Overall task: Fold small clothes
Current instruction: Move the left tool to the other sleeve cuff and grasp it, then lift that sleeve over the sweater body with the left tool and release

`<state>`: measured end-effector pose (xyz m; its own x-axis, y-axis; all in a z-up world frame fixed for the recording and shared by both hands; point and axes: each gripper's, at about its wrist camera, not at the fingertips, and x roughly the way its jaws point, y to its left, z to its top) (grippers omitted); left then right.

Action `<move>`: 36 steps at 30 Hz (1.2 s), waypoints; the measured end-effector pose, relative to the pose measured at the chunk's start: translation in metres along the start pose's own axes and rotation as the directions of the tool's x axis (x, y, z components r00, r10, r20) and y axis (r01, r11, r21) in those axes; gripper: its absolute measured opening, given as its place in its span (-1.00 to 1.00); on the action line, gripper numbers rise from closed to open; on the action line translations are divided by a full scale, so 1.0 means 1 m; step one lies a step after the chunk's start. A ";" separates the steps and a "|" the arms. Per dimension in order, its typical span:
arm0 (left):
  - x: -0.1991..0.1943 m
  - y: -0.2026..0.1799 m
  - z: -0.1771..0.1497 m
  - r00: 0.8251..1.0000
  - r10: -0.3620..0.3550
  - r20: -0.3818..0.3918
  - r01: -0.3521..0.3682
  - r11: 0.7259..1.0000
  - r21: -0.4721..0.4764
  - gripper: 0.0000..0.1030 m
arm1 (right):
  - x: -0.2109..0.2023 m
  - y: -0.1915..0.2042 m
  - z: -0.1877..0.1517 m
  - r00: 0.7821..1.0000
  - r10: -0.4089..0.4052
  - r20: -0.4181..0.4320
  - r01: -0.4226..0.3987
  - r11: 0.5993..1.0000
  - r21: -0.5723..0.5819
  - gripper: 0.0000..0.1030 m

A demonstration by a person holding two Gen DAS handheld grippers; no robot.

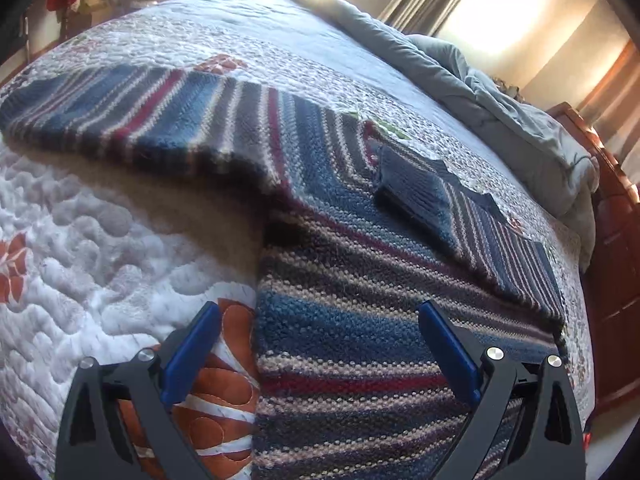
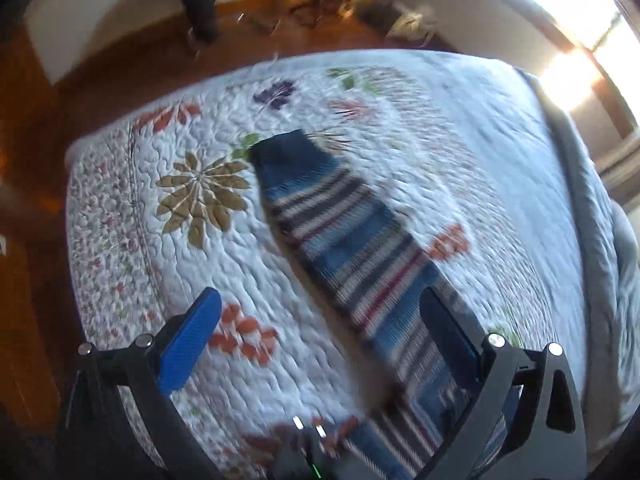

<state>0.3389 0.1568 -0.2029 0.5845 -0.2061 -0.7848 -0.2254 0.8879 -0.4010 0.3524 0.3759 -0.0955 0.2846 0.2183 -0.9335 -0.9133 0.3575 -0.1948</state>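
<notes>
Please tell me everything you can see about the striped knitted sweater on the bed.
The striped knitted sweater is chunky wool-like knit in blue, grey, cream and dark red bands. It lies spread flat on the white floral quilt, one sleeve stretched out straight, its plain blue cuff at the end. The other sleeve lies folded over the body. Neither gripper touches it.

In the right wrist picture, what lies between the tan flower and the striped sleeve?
Only bare white quilt lies between the tan flower and the striped sleeve, in the right wrist view.
</notes>
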 end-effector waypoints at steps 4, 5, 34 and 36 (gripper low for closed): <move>-0.012 0.008 0.014 0.999 0.018 0.045 -0.020 0.998 0.052 0.93 | 0.049 0.027 0.055 0.996 -0.043 -0.072 0.037 0.995 -0.091 0.43; -0.020 0.018 0.022 0.995 0.040 0.092 -0.046 0.997 0.059 0.93 | 0.050 0.024 0.062 0.998 -0.030 -0.063 0.025 0.998 -0.066 0.45; -0.053 0.352 0.170 0.993 -0.019 0.116 0.072 0.880 -0.470 0.34 | -0.022 -0.037 -0.337 0.957 0.000 0.290 -0.179 0.787 0.591 0.81; -0.051 0.355 0.169 0.996 -0.014 0.087 0.054 0.874 -0.484 -0.62 | -0.016 -0.040 -0.346 0.949 0.012 0.315 -0.210 0.767 0.606 0.81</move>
<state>0.3612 0.5521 -0.2255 0.6532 -0.1815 -0.7351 -0.5422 0.5656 -0.6214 0.2835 0.0438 -0.1768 0.3512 0.4971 -0.7934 -0.5839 0.7787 0.2295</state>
